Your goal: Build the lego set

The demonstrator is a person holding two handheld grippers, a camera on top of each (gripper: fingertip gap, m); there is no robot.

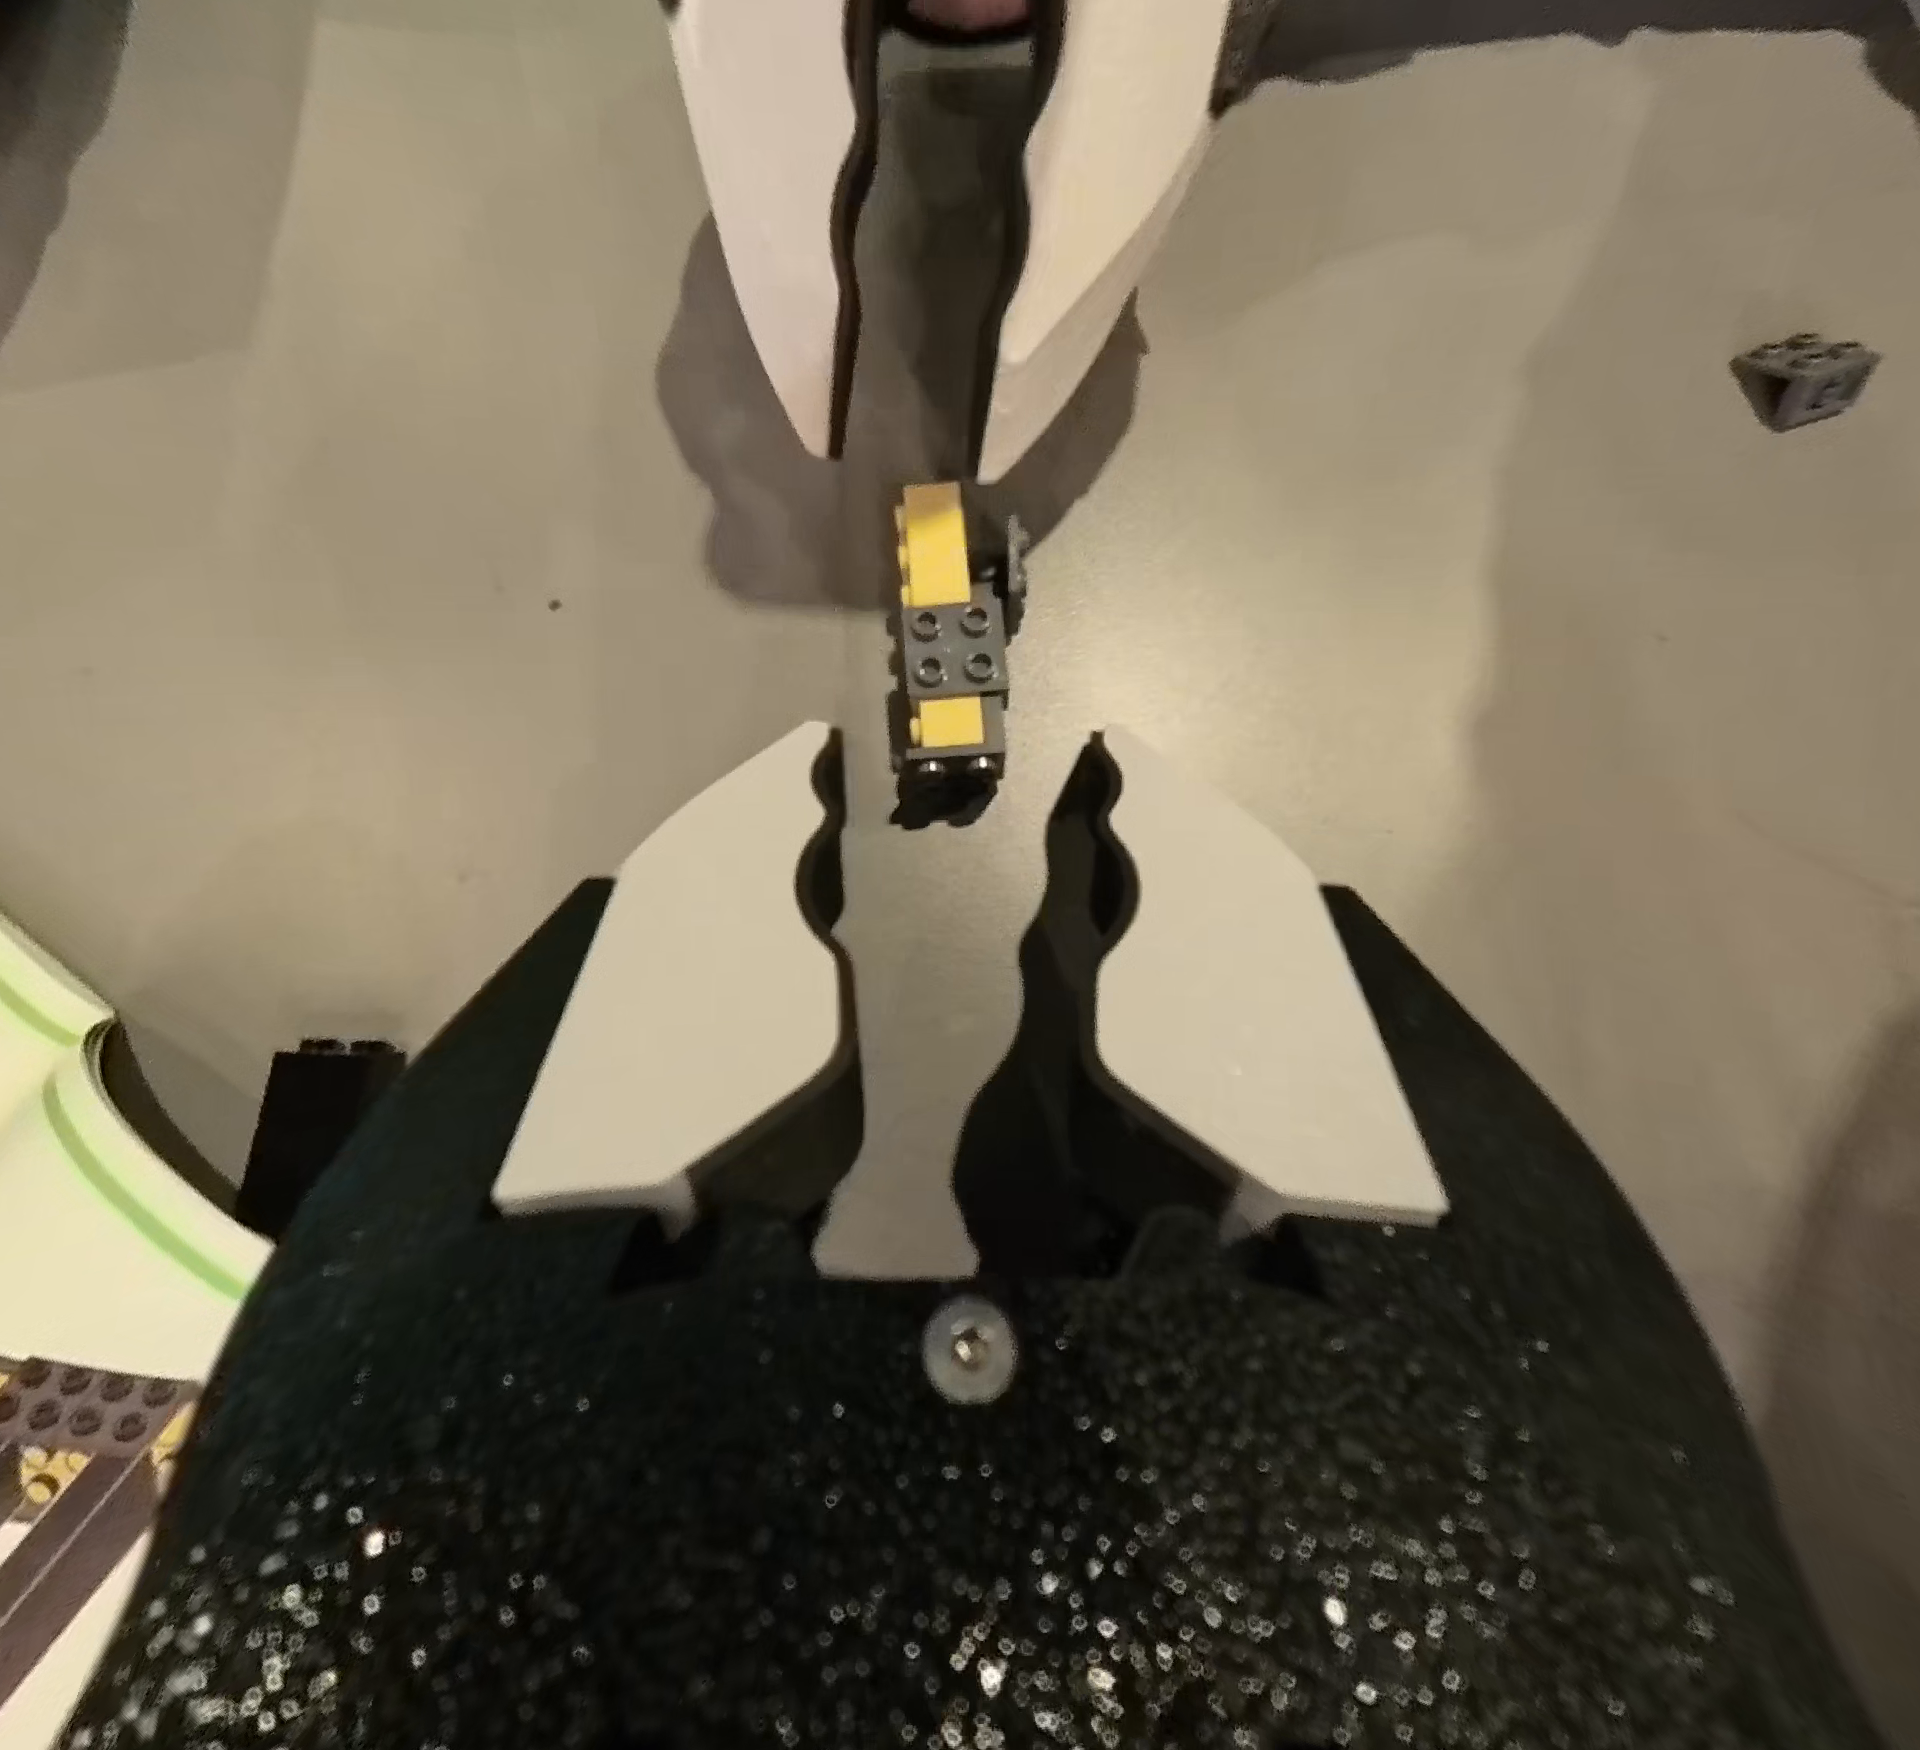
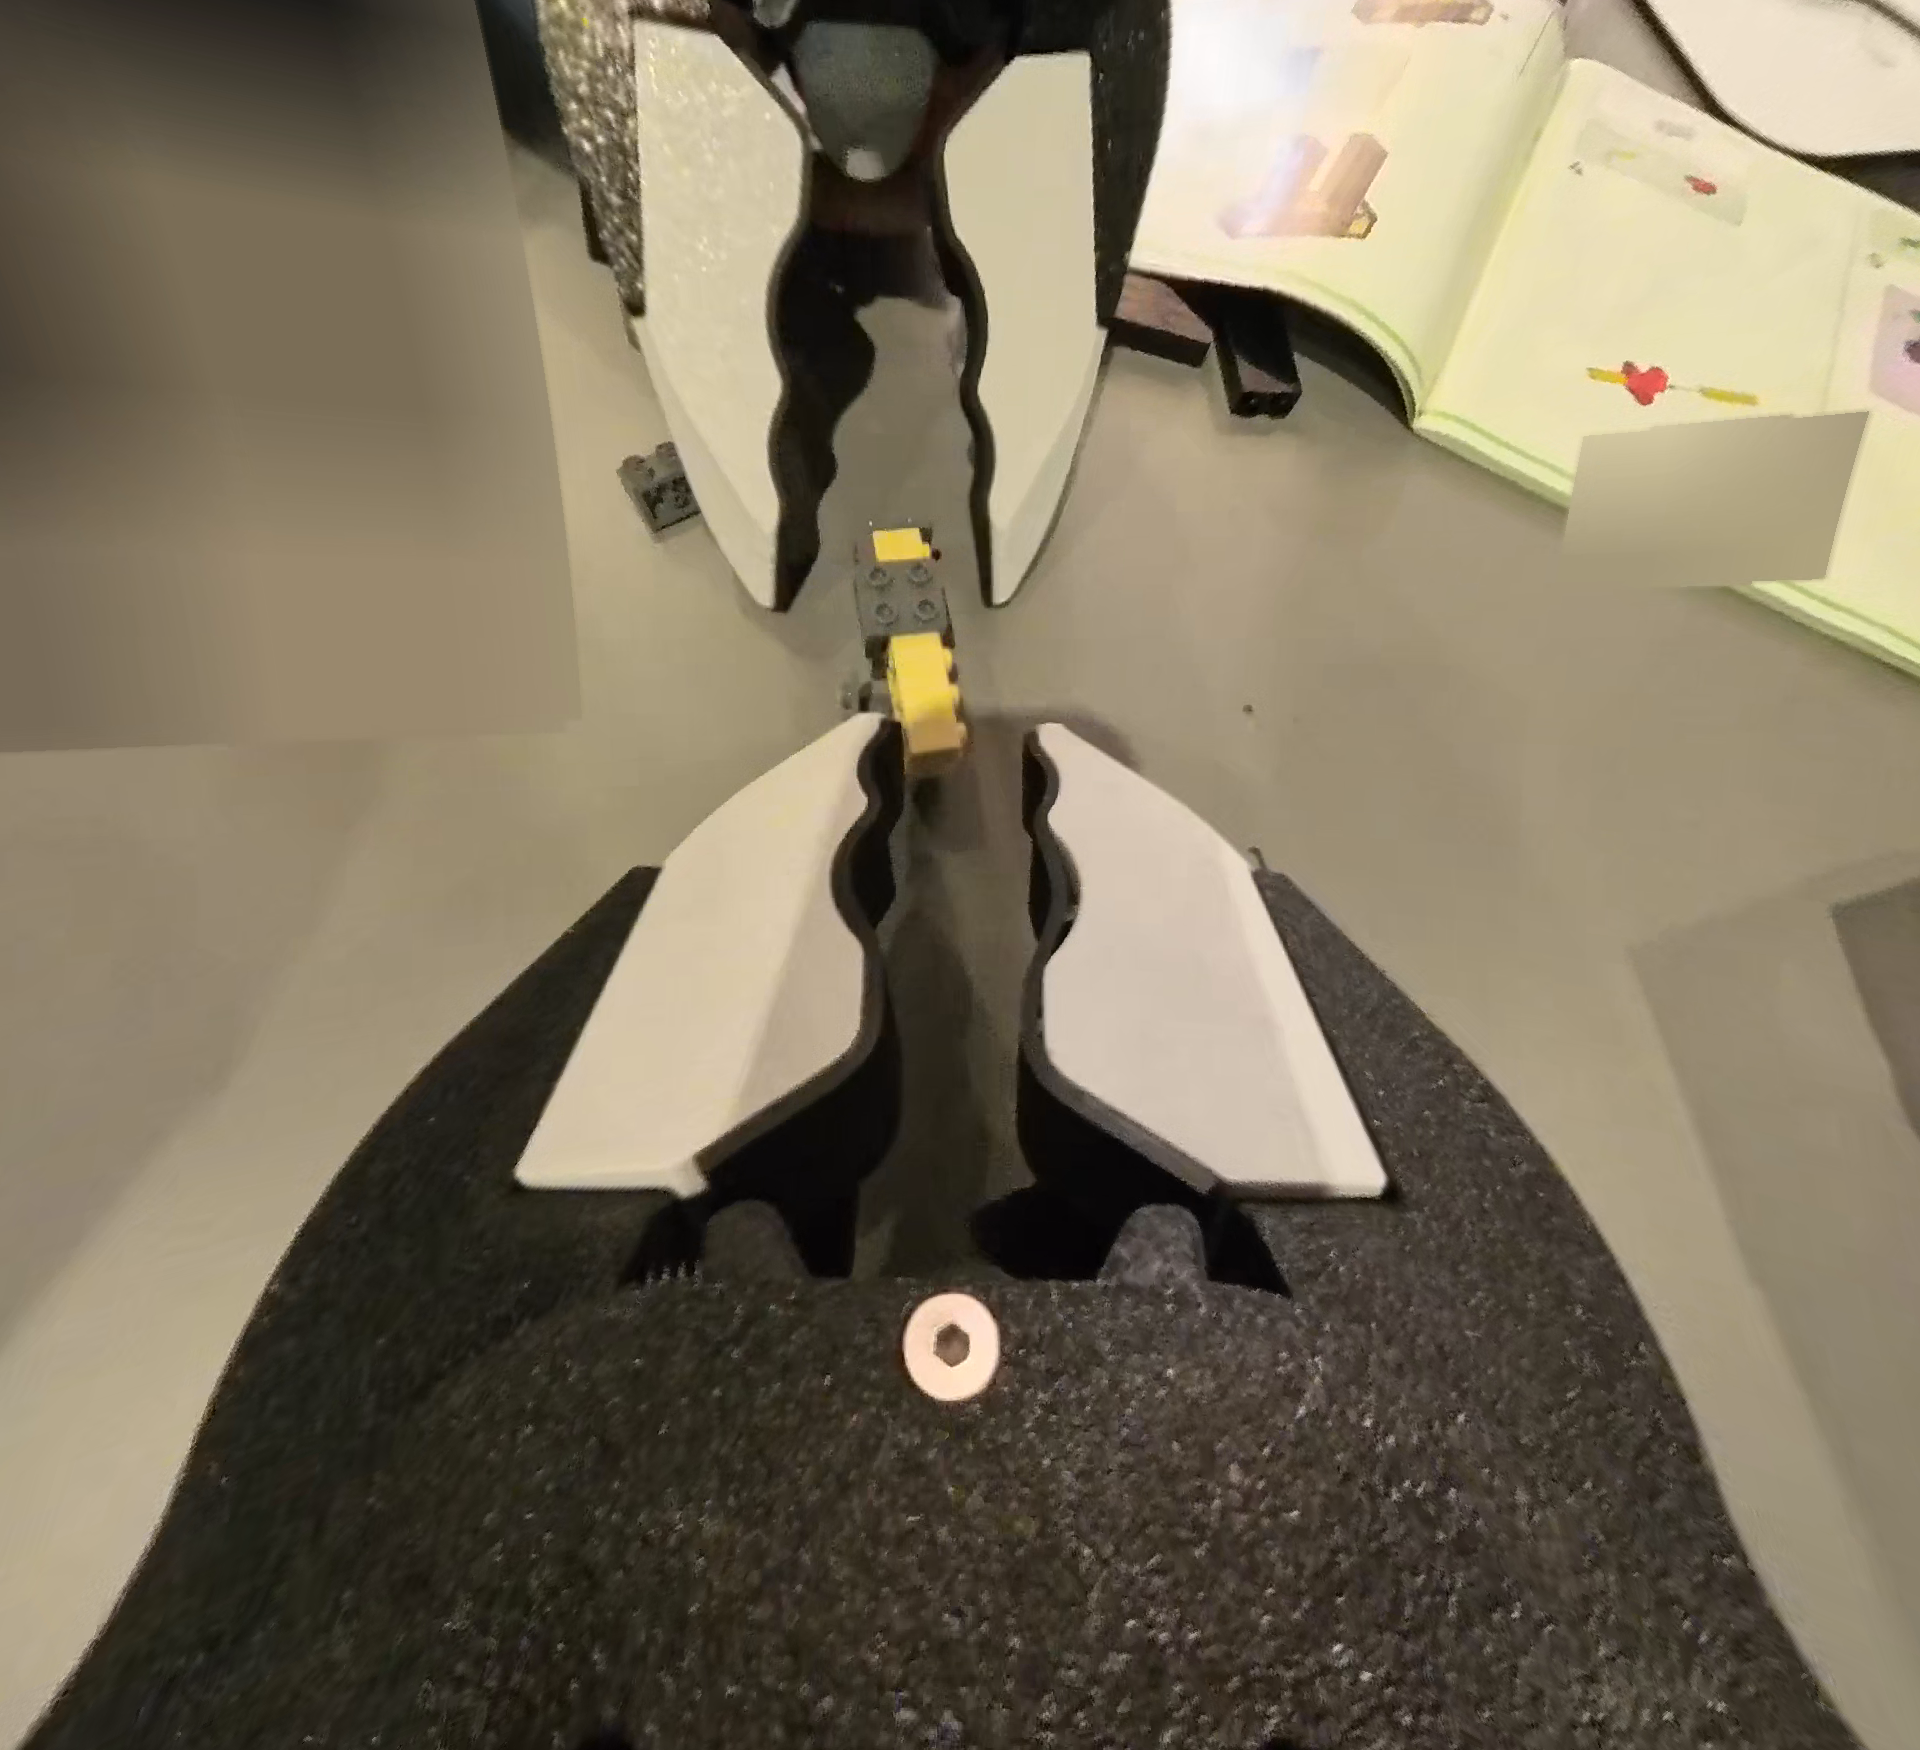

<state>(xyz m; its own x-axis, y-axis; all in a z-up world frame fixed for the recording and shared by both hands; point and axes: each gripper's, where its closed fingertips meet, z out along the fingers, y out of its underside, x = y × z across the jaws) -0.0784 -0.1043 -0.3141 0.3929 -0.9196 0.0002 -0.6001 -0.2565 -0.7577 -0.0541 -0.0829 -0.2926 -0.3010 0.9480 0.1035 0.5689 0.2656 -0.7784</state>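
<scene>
We found the left gripper point(image 1: 961, 744) with its white fingers point(image 1: 727, 869) parted a moderate way, gripping nothing; the near end of the small lego assembly point(image 1: 951, 651) sat just beyond and between the tips, lying on the grey surface point(image 1: 364, 557). The right gripper point(image 2: 956, 734) faced it from the opposite side, its fingers point(image 2: 1132, 869) also parted with a clear gap; the yellow end of the assembly point(image 2: 914, 651) reached in between the tips and lay close against the left-hand one, though we could not tell whether it touched. The assembly was a short run of pieces: a yellow brick at one end, a dark grey studded block in the middle, a smaller yellow piece and black parts at the other. In the left wrist view a loose grey brick point(image 1: 1808, 381) lay well apart at the upper right, and a tall black brick point(image 1: 317, 1118) stood at the lower left beside an open instruction booklet point(image 1: 94, 1181). In the right wrist view the booklet point(image 2: 1558, 266) lay open at the upper right, with the black brick point(image 2: 1262, 370) at its edge and the grey brick point(image 2: 660, 490) beside the left gripper's finger.
</scene>
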